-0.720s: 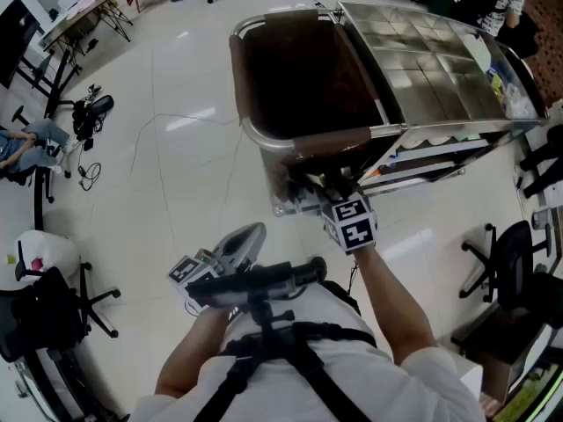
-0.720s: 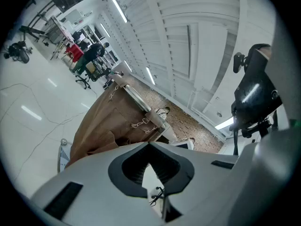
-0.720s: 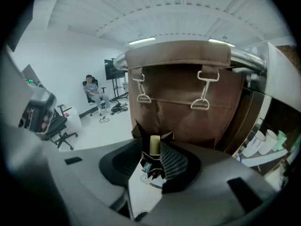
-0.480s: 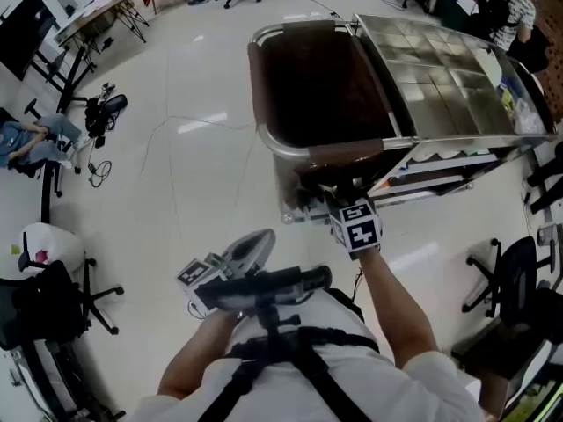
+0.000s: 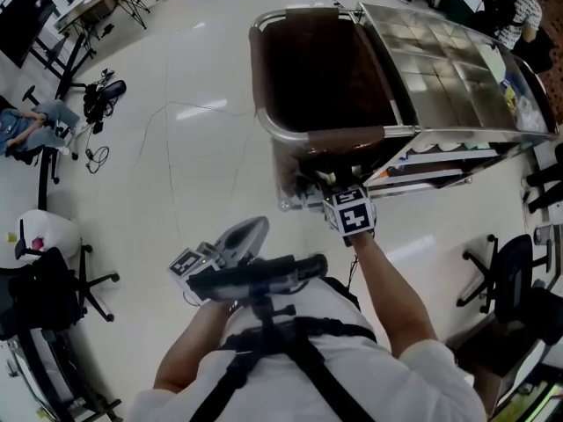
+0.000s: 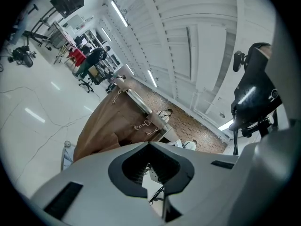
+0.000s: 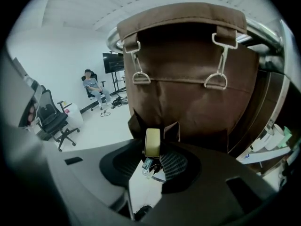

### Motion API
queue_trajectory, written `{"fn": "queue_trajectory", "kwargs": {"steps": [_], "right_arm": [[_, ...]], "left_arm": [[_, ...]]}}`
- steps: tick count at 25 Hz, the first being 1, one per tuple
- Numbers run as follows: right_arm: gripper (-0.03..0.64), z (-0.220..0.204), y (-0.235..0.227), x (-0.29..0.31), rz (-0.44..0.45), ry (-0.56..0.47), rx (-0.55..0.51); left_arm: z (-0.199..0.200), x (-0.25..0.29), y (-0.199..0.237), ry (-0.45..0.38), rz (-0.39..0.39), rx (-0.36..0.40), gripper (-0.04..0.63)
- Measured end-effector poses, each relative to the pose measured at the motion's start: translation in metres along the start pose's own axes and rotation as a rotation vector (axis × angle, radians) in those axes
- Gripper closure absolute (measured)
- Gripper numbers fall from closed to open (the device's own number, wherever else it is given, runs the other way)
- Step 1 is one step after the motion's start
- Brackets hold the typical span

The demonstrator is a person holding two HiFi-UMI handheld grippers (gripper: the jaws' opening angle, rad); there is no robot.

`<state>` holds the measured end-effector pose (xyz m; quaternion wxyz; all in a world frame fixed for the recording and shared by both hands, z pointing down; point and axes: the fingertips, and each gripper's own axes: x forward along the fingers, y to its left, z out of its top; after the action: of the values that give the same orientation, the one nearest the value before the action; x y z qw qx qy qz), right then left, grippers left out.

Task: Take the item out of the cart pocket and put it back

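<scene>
The item point(image 7: 152, 142), a small pale beige piece, stands upright at the mouth of the pocket point(image 7: 173, 130). The pocket sits low on the end face of the cart's brown bag point(image 7: 188, 79), under two metal hooks point(image 7: 141, 76). The right tool point(image 7: 151, 158) slants down at it, jaws wide with the item between them. The left tool point(image 6: 148, 168) is level over the white floor point(image 5: 193, 148), well apart from the cart point(image 5: 440, 69), jaws narrow and empty.
</scene>
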<state>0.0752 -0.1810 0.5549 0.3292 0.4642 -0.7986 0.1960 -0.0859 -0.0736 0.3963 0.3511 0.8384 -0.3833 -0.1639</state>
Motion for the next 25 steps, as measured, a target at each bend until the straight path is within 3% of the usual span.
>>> {"fn": "queue_trajectory", "kwargs": {"steps": [11,25], "right_arm": [[0.526,0.016,0.003,0.004,-0.029,-0.06,-0.039],[0.529,0.01,0.011,0.024,-0.034,-0.034,-0.116]], "left_arm": [[-0.003,-0.002,0.001,0.004,0.012,-0.005,0.601],[-0.007,-0.003,0.001,0.011,0.017,-0.015,0.601]]}}
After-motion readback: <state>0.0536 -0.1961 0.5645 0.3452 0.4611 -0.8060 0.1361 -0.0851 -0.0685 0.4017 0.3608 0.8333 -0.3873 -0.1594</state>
